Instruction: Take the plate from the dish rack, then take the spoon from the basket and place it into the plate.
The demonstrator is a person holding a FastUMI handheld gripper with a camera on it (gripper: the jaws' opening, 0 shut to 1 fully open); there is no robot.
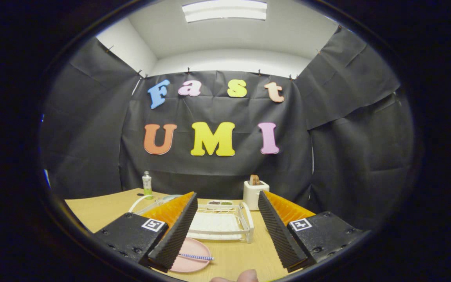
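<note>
Bottle stands far left at the back of the table, by the wall. Gripper hangs above the table, fingers spread wide, holding nothing. Pink plate lies flat on the table beside the left finger, partly under it; spoon rests across the plate, handle pointing right. White rack sits beyond, between the fingers. Toaster with bread stands behind the rack, right of centre. A fingertip shows at the near edge.
</note>
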